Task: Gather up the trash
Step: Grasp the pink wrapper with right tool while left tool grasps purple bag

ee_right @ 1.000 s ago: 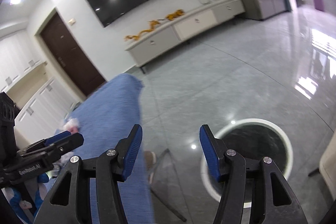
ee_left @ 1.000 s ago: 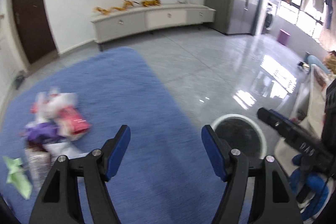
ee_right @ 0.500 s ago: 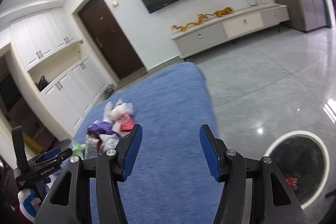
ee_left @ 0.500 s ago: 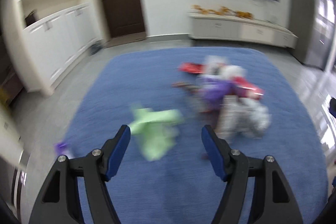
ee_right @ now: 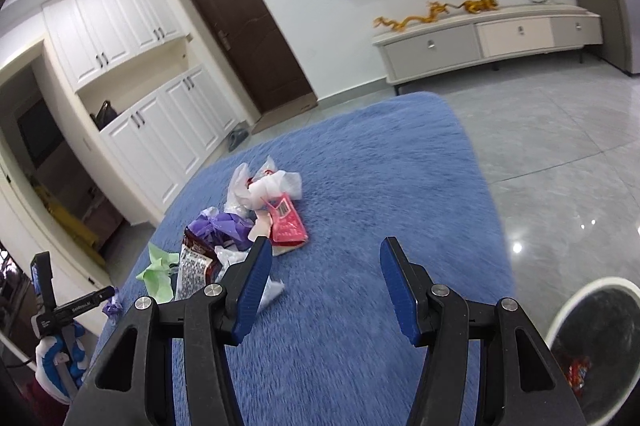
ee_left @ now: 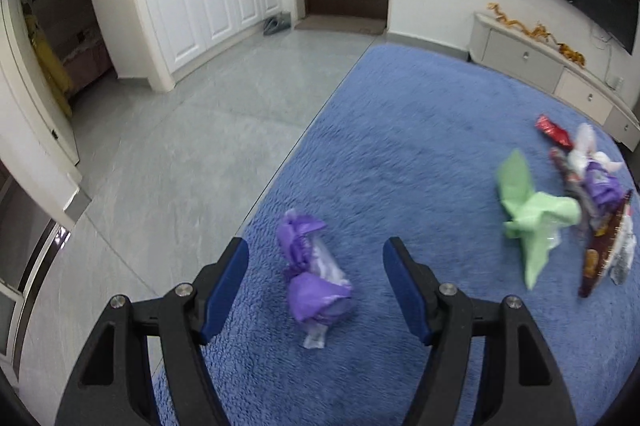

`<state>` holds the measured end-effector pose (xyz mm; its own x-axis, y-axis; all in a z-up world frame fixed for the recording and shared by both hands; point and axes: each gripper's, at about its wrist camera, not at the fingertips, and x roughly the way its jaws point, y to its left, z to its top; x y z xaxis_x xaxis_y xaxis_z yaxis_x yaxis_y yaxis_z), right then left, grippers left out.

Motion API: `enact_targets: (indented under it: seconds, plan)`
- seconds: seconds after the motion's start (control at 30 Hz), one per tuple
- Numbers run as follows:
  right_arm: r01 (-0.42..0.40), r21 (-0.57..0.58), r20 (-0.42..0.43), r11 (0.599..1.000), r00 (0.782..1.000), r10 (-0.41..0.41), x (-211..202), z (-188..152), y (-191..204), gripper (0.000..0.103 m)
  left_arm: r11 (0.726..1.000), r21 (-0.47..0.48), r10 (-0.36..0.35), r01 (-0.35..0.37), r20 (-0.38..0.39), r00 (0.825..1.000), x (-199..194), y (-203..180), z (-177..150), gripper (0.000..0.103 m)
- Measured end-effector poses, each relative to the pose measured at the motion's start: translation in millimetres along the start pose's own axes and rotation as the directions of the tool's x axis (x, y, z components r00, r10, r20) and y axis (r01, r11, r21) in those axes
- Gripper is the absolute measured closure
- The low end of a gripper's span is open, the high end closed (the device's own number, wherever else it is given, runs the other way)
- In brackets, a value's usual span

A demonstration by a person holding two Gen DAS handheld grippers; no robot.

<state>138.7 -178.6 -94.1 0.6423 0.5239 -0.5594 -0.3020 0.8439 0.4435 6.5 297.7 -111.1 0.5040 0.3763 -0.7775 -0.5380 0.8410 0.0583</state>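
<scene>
In the left wrist view, grey floor tiles filled the left half of the frame and the shaggy blue rug the right. The left hand-held gripper stood wide and empty at bottom centre, with the purple wrapper lying on the rug straight ahead, framed between its jaws but not touched by them. The wrapper was crinkly film, twisted at the waist, its long axis running away from the gripper and leaning slightly left — so the jaws already sat across its narrow width. Further right lay a crumpled pale green bag and, at the right edge, the mixed trash pile.

In the right wrist view, the same pile sat left of centre, glossy packets and white tissue; the right hand-held gripper was half open and held nothing. The white-rimmed bin stood at lower right, on the tiles. The left hand looked the nearer to the lone wrapper — the likely next pick
</scene>
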Motion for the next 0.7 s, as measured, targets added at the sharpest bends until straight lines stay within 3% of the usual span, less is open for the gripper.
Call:
enact_targets:
  seconds: [0.2,0.43,0.53,0.6,0.7]
  plan:
    - [-0.037,-0.039,-0.081,0.999,0.996,0.034,53.7,17.0,15.4,0.047,0.999,-0.036,-0.039,0.036,-0.091,0.995,28.7,-0.1,-4.7,0.044]
    - [-0.041,-0.079,-0.169,0.996,0.985,0.027,99.0,28.6,24.8,0.053,0.998,-0.054,-0.046,0.041,-0.091,0.995,30.1,-3.4,0.2,0.052]
    - [-0.034,-0.097,-0.196,0.995,0.98,0.014,109.4,33.2,24.7,0.054,0.998,-0.051,-0.046,0.042,-0.092,0.995,29.7,-5.1,1.0,0.06]
    - [-0.047,-0.094,-0.216,0.994,0.976,0.026,115.9,35.8,24.0,0.054,0.998,-0.048,-0.049,0.044,-0.094,0.994,29.5,-5.3,1.0,0.068]
    - [-0.078,-0.103,-0.238,0.992,0.97,0.051,121.6,38.0,26.5,0.054,0.998,-0.054,-0.046,0.041,-0.096,0.994,28.4,-6.4,0.7,0.07]
